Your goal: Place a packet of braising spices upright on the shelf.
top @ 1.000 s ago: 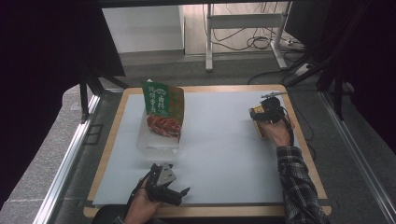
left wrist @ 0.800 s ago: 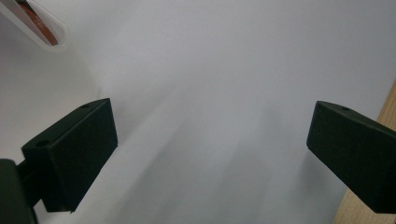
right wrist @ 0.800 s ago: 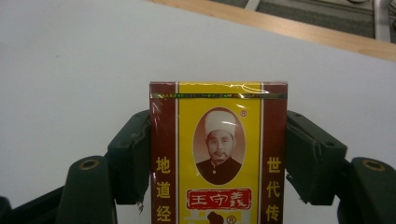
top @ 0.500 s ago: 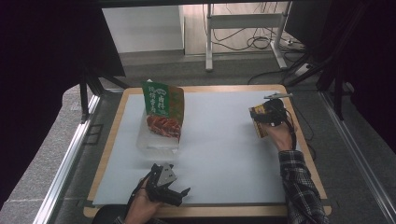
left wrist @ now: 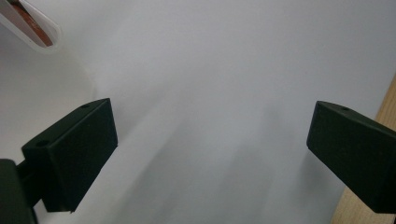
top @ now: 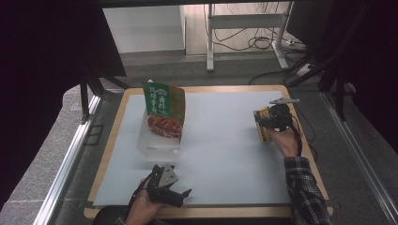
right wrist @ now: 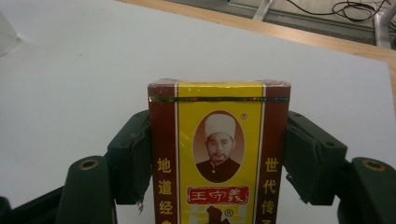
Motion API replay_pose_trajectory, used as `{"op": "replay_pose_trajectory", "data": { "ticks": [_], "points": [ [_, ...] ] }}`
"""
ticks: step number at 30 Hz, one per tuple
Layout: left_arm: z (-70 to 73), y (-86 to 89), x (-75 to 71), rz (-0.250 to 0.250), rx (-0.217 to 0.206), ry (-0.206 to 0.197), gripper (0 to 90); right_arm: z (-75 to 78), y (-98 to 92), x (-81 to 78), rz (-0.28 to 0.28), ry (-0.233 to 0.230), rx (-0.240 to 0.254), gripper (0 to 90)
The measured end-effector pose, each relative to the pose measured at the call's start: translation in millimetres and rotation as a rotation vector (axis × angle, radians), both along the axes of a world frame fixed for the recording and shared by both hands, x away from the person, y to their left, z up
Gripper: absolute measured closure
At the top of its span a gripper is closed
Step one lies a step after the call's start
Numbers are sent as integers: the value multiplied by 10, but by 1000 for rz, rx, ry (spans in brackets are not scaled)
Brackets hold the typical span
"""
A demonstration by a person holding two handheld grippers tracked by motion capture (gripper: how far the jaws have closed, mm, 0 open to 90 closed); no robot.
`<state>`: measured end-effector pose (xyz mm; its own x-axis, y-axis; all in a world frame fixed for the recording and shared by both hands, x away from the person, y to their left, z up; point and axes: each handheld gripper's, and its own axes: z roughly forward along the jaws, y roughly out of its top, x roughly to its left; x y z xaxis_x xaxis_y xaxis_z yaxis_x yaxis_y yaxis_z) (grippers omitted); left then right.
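White sheet over a wooden surface point(top: 220, 140), dark room all round. Right tongs point(top: 264, 125) are clamped on the sides of one red-and-yellow box point(right wrist: 218, 154), holding it at the right side of the sheet; you can see the pads squeezing both edges. Left tongs point(top: 174, 197) sit at the near edge, spread wide with nothing between them. Farther out, left of centre, one green snack pouch point(top: 164, 110) stands in one clear tray point(top: 157, 143). Looks like the carry step, box lifted and headed somewhere. Next move probably needs a gentle swing left toward that tray without knocking the pouch.
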<state>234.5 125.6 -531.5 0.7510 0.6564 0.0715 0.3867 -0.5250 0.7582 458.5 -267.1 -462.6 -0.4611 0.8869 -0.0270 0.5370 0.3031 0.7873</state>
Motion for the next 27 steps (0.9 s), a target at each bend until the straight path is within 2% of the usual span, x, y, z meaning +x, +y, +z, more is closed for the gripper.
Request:
{"op": "replay_pose_trajectory", "data": {
  "ticks": [10, 27],
  "points": [
    [-1, -3, 0, -1, 0, 0, 14, 32, -84, -139, 1, 2, -13, 312],
    [-2, -16, 0, -2, 3, -2, 14, 127, -261, -603, -6, -16, -45, 310]
  ]
}}
